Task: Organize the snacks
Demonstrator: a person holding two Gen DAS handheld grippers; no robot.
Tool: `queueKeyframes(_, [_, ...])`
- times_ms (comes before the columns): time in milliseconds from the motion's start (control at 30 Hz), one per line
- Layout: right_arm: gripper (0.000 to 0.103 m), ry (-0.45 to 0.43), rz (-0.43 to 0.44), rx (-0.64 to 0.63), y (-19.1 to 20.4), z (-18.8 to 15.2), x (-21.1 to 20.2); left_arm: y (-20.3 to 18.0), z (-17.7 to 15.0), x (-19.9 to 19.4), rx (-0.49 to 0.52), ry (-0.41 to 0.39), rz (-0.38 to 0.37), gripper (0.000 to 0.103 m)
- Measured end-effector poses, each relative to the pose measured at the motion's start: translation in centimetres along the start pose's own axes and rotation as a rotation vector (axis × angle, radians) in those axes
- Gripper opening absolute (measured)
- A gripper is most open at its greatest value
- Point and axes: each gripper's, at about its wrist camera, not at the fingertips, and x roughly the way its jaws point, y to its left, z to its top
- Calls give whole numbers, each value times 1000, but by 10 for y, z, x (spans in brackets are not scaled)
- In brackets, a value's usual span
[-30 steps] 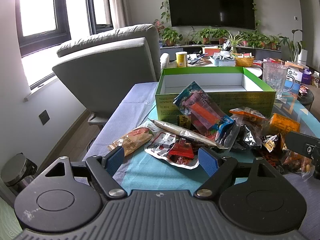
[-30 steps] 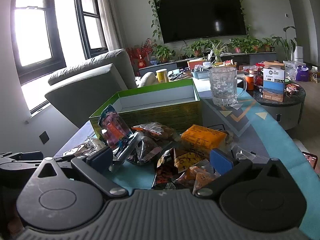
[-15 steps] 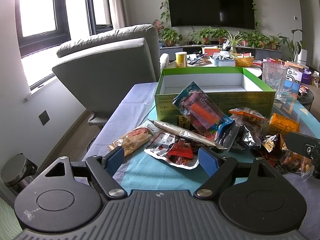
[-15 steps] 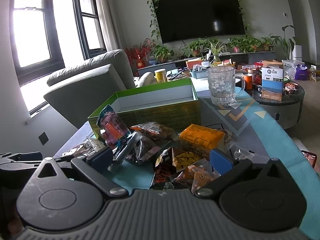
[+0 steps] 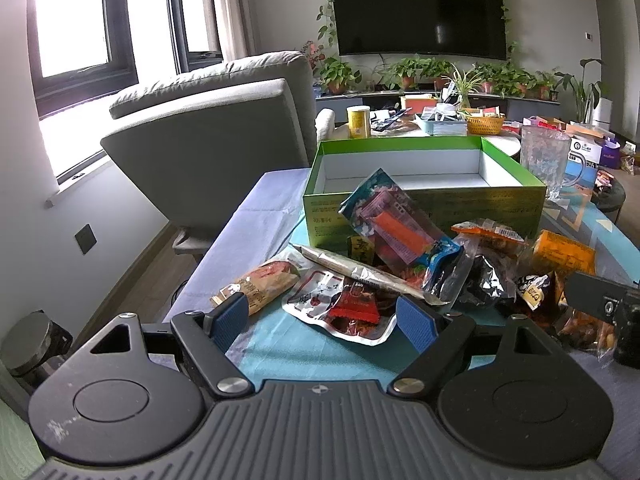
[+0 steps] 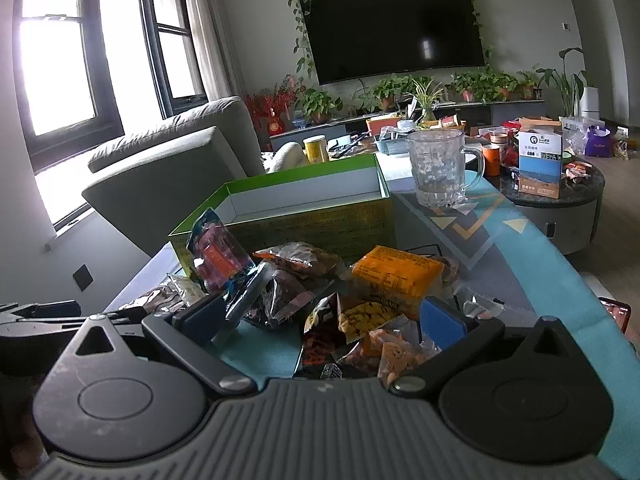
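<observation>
A pile of snack packets lies on the table in front of an open green box, whose white inside holds nothing I can see. My left gripper is open and empty, low over a clear packet with red contents; a brown packet lies at its left finger. A blue and pink packet leans on the box. My right gripper is open and empty, just before a yellow and black packet and a peanut packet. An orange packet lies behind them. The green box also shows in the right wrist view.
A glass mug stands right of the box on the patterned cloth. A grey armchair is behind the table on the left. A round side table with boxes stands at the right.
My right gripper has come slightly closer to the packets at the pile's right side. My left gripper has hardly moved.
</observation>
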Motion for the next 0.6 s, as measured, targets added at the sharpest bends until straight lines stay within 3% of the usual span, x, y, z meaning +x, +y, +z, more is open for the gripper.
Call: queueKeyframes(600, [45, 12, -23, 21, -6, 0, 5, -8, 10, 2, 4, -7, -17, 80])
